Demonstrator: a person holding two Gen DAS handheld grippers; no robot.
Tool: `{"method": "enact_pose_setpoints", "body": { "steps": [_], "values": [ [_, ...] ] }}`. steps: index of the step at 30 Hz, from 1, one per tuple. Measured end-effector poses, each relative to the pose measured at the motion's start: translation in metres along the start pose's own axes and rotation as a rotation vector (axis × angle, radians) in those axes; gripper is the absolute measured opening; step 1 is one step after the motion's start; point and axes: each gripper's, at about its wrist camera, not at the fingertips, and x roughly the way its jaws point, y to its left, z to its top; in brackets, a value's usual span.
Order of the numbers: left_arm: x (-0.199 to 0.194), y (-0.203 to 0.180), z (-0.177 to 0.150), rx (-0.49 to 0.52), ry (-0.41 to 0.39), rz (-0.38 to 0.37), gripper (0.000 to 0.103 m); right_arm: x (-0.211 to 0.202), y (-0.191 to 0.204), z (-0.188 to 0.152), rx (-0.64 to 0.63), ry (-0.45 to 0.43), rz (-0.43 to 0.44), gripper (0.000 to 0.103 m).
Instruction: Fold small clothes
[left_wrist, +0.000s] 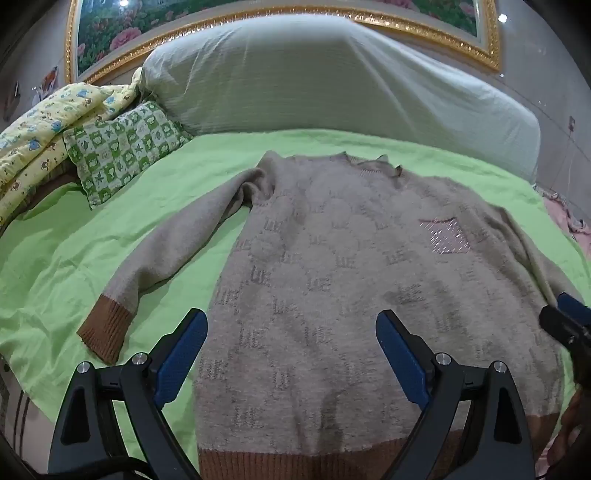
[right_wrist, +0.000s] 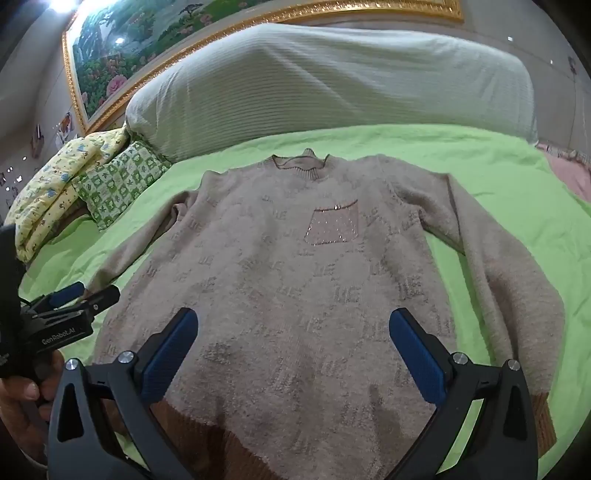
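While spread face up across the green sheet (left_wrist: 55, 258), with collar toward the big white pillow (left_wrist: 332, 81) and brown hem nearest the cameras, lies flat and unfolded: the beige sweater (left_wrist: 351, 277), both sleeves angled out and down from the shoulders. No fold begun yet, by the look of it.

Behind, at the far left, a yellow printed quilt (left_wrist: 33, 144) and a green checked cushion (left_wrist: 122, 155), well apart from the work.

Over the hem, left gripper (left_wrist: 291, 354) hovering with jaws spread wide, nothing between them. Likewise right gripper (right_wrist: 293, 354), jaws wide apart, holding nothing. Possibly brushing the knit, though hard to tell at this angle.

Smaller still: left sleeve cuff (left_wrist: 105, 338) lying on the sheet just beside the left gripper; right sleeve cuff (right_wrist: 543, 417) near the frame edge, partly cut off; a sequinned chest pocket (right_wrist: 334, 225).

Best done, probably, by pinching each cuff or shoulder edge cleanly, taking only one layer of sleeve, then carrying it inward across the chest low and slow. Fluffy knit likely to drag and bunch; worth lifting clear before moving sideways.
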Motion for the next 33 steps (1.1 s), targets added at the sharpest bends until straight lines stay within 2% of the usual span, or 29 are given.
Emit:
{"method": "enact_pose_setpoints", "body": {
  "steps": [9,18,33],
  "values": [
    [-0.016,-0.013,-0.005,0.013,-0.049,-0.018,0.094,0.001,0.013,-0.007,-0.056,-0.026,-0.007,0.103],
    [-0.020,-0.010,-0.007,0.007,-0.031,-0.046,0.094,0.001,0.014,-0.007,-0.057,-0.031,0.001,0.103],
    [-0.020,-0.010,-0.009,0.038,-0.039,-0.021,0.094,-0.002,0.015,-0.007,-0.056,-0.036,0.012,0.103]
  ]
}}
